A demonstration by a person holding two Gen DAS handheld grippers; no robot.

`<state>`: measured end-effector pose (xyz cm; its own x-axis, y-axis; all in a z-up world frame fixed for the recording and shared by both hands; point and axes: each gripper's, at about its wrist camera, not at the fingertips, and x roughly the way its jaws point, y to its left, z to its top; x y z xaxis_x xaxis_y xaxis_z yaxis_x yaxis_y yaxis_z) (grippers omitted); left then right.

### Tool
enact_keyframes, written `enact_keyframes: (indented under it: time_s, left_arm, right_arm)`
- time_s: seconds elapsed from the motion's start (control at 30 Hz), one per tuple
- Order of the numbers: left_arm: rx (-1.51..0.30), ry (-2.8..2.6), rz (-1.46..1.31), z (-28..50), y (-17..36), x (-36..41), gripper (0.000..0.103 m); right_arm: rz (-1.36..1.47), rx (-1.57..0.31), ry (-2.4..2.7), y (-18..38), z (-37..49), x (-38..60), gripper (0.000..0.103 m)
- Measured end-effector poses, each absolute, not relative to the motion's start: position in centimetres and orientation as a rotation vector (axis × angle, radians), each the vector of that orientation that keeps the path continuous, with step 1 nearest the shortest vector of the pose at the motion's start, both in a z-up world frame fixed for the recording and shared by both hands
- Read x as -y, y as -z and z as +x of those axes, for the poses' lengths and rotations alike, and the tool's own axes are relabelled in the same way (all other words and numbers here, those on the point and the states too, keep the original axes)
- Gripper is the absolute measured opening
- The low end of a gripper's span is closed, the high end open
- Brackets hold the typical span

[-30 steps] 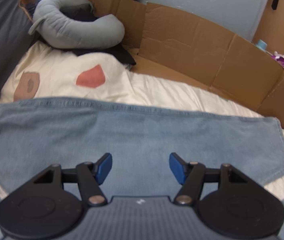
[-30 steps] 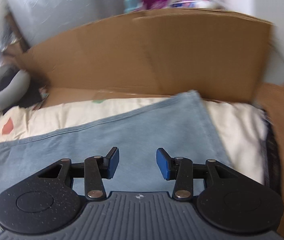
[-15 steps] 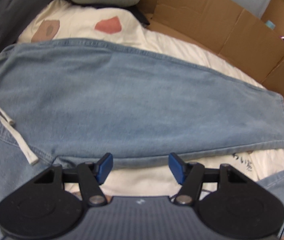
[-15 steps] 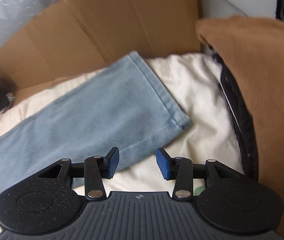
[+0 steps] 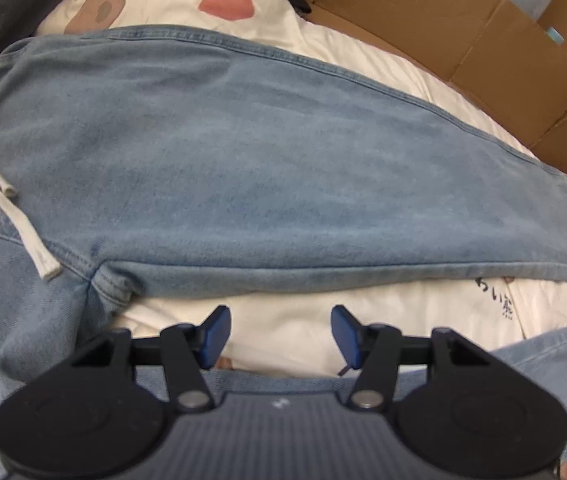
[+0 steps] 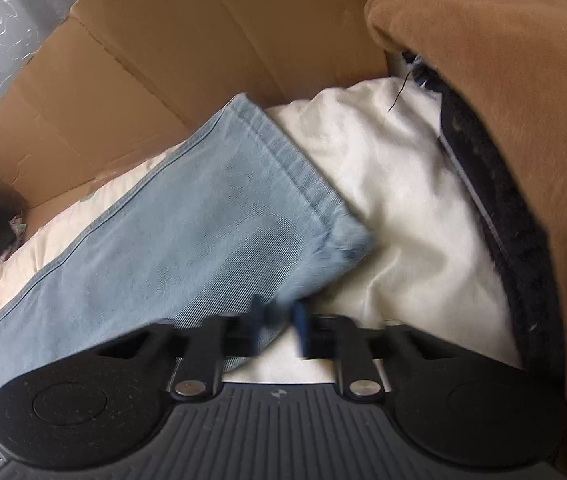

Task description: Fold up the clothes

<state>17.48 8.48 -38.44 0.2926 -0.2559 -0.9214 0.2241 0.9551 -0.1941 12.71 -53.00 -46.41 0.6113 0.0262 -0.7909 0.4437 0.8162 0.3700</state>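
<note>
Jeans (image 5: 267, 176) are lying spread on the cream bedding (image 6: 395, 184), legs apart, while the right gripper (image 6: 279, 320), gaping half a second ago, is now closing blurrily at the far leg's hem corner, suggesting a fold, and the left gripper (image 5: 277, 334) is hovering open just short of that leg.

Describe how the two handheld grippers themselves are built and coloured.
Both look alike. The left gripper has a ribbed dark grey body with a small white mark, two round black discs at its sides, black linkage arms with silver pivot screws, and blue pads on the fingers. The right gripper has the same build, its black discs speckled with dust; its blue tips are blurred. No sleeves or hands show.
</note>
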Motion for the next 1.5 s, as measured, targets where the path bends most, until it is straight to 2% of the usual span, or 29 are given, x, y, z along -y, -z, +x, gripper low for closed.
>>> enact_keyframes:
  time_s: [0.23,0.43,0.53,0.63,0.83,0.93,1.03,1.2,1.3,1.5]
  left_arm:
    - [-1.234,0.334,-0.019,17.7,38.8,-8.4,0.058]
    - [-1.236,0.327,-0.014,17.6,38.9,-8.5,0.058]
    - [-1.233,0.325,-0.014,17.5,38.8,-8.6,0.058]
    - [-1.230,0.323,-0.015,17.4,38.7,-8.6,0.058]
    - [-1.220,0.322,-0.021,17.3,38.7,-9.0,0.058]
    - [-1.223,0.320,-0.039,17.3,39.0,-9.2,0.053]
    - [-1.223,0.319,-0.056,17.5,39.4,-9.2,0.042]
    - [-1.217,0.313,-0.076,18.0,39.7,-9.2,0.040]
    - [-1.224,0.301,-0.097,18.3,40.0,-9.5,0.037]
    - [-1.235,0.264,-0.163,18.7,40.5,-10.5,0.033]
  right_arm:
    - [0.532,-0.835,0.272,43.8,12.2,52.7,0.001]
    - [0.553,-0.907,0.301,45.5,12.8,53.3,0.001]
    - [0.602,-0.887,0.256,45.3,12.3,53.1,0.007]
    - [0.628,-0.883,0.202,45.0,11.8,52.2,0.035]
    - [0.680,-0.926,0.091,45.1,10.8,49.5,0.036]
    - [0.699,-0.941,0.031,44.9,10.4,48.0,0.036]
    - [0.722,-0.959,-0.044,45.0,10.2,46.1,0.035]
    - [0.758,-1.003,-0.159,46.1,10.3,43.1,0.036]
    - [0.773,-1.020,-0.186,46.7,10.3,42.0,0.044]
    - [0.795,-1.033,-0.197,47.8,10.4,40.6,0.044]
